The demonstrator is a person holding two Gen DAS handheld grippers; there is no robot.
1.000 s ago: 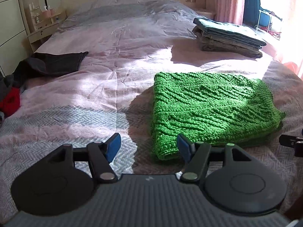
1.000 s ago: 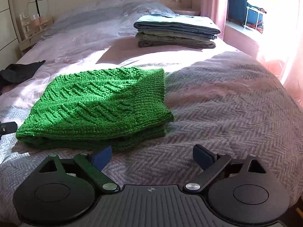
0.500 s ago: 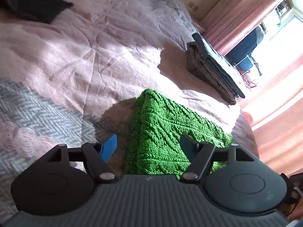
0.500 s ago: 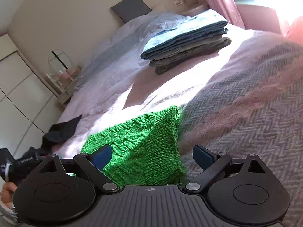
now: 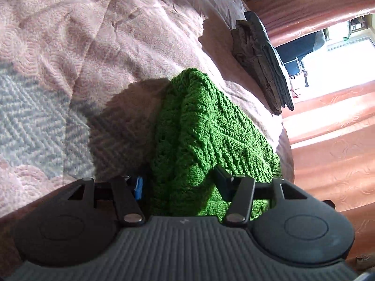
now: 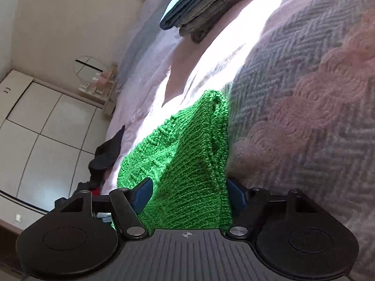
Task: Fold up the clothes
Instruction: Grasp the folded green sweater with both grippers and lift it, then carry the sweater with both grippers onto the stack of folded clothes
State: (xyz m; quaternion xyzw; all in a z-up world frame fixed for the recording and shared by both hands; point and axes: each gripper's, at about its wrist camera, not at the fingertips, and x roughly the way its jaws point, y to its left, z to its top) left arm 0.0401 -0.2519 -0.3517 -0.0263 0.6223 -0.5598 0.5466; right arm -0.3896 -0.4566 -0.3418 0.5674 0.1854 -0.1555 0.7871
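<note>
A folded green knit sweater [image 5: 211, 135] lies on the bed; it also shows in the right wrist view [image 6: 187, 154]. My left gripper [image 5: 179, 182] straddles the sweater's near left edge, one blue-padded finger [image 5: 138, 187] against its side and the other finger on top. The jaws look partly closed around the thick fold. My right gripper [image 6: 188, 192] straddles the sweater's near right edge the same way, with one finger [image 6: 143, 192] on top and the other against its side. Both grippers are rolled sideways.
A stack of folded grey and blue clothes [image 5: 262, 58] sits further up the bed [image 5: 93, 35], also in the right wrist view [image 6: 201, 9]. Dark clothes [image 6: 107, 154] lie at the bed's left side. Pink curtains [image 5: 332, 140] hang by the right edge.
Both grippers have moved forward and rolled sideways, from hovering in front of the sweater to having its two near edges between their jaws. The jaws have narrowed around the fold.
</note>
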